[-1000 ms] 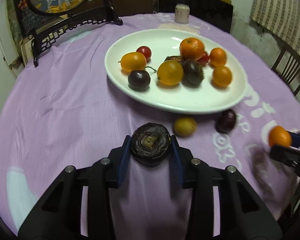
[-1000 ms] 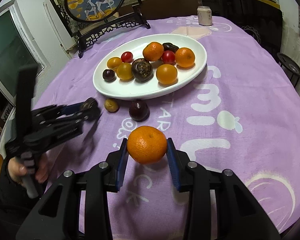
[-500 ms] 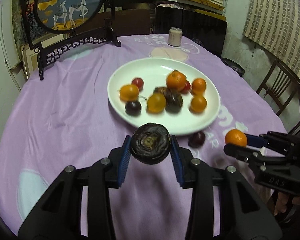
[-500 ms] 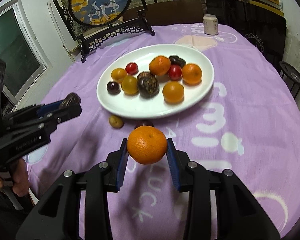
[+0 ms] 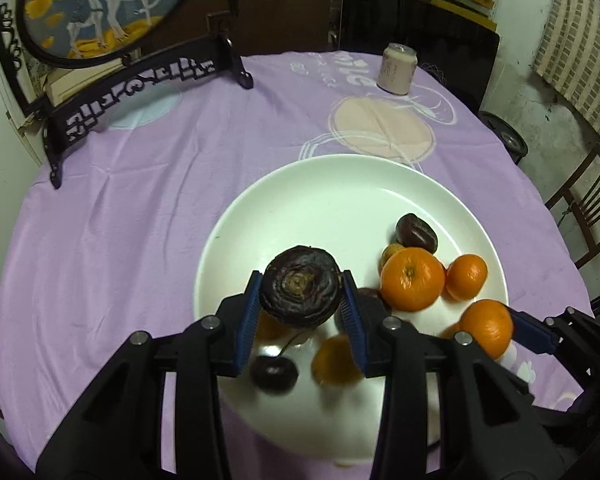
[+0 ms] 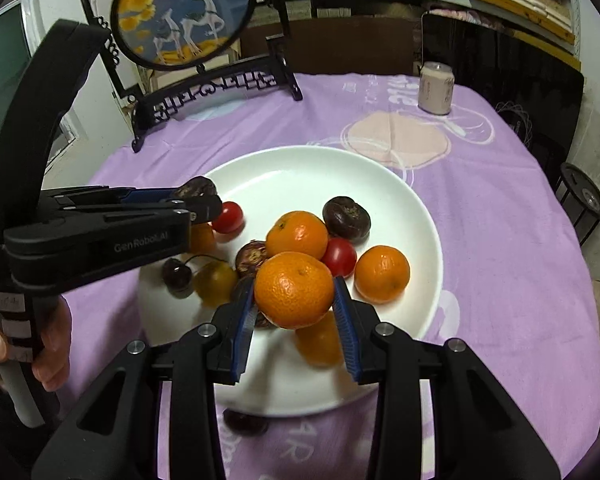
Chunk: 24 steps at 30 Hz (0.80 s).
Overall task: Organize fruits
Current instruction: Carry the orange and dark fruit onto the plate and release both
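We see a dark, wrinkled mangosteen (image 5: 300, 292) clamped calyx-up above the white plate's (image 5: 340, 200) left part, and a mandarin (image 6: 294, 289) held above its near edge. On the plate lie mandarins, cherry tomatoes, dark mangosteens, a cherry (image 6: 177, 273) and a yellow fruit (image 6: 215, 282). One dark fruit (image 6: 245, 422) rests on the cloth just off the plate's near rim.

Glossy, smooth white ceramic plate (image 6: 428, 216) on creased, matt lilac cloth (image 6: 500, 220); wrinkled, rough dark-purple round fruit (image 5: 300, 286); dimpled orange mandarin (image 6: 294, 289).
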Motion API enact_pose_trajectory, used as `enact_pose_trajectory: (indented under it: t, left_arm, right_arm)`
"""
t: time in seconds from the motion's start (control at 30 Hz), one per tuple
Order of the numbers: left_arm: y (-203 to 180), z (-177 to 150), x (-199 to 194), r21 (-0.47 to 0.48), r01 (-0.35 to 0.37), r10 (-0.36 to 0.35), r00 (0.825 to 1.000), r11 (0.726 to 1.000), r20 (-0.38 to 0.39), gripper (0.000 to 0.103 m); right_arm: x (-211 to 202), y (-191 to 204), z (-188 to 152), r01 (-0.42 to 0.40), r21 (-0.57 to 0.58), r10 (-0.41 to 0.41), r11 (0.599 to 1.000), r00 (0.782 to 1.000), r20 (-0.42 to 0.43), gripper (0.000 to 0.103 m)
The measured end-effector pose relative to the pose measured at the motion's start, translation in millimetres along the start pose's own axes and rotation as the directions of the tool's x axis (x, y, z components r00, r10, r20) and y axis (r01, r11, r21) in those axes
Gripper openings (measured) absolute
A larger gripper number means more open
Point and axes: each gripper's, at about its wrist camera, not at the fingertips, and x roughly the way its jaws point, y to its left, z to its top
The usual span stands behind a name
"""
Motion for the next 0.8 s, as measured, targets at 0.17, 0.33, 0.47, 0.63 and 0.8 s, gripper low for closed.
enact_pose_trajectory:
  t: [0.17, 0.33, 0.47, 0.63, 0.8]
  left_arm:
    - [-2.4, 4.5, 11.0, 0.013, -0.001, 0.001, 1.000, 1.000, -0.001, 0.039]
    - [-2.3, 9.0, 14.3, 0.006, -0.018, 0.018, 1.000, 1.000, 0.005, 0.045]
    - [-0.5, 6.7, -4.0, 0.006, -0.021, 0.020, 0.998, 1.000, 0.053, 0.071]
    - [3.6, -23.2, -58.8, 0.001, -0.022, 0.021, 0.989, 1.000, 0.144, 0.087]
    - [7.2, -86.3, -108.3, -0.012, -0.079, 0.079, 0.973, 0.997, 0.217, 0.095]
  right_arm:
    - [10.6, -2.6, 1.9, 0.000, -0.004, 0.000, 1.000, 1.000, -0.021, 0.038]
    - [18.1, -5.1, 2.8, 0.014, 0.006, -0.014, 1.000, 0.999, -0.039, 0.050]
    - [0.8, -1.8, 3.5, 0.050, -0.005, -0.050, 0.999, 0.998, 0.023, 0.067]
    - [-44.0, 0.0, -10.4, 0.019, 0.016, -0.020, 1.000, 0.998, 0.064, 0.068]
    - [-88.4, 6.4, -54.0, 0.000, 0.053, -0.005, 0.999, 0.995, 0.096, 0.071]
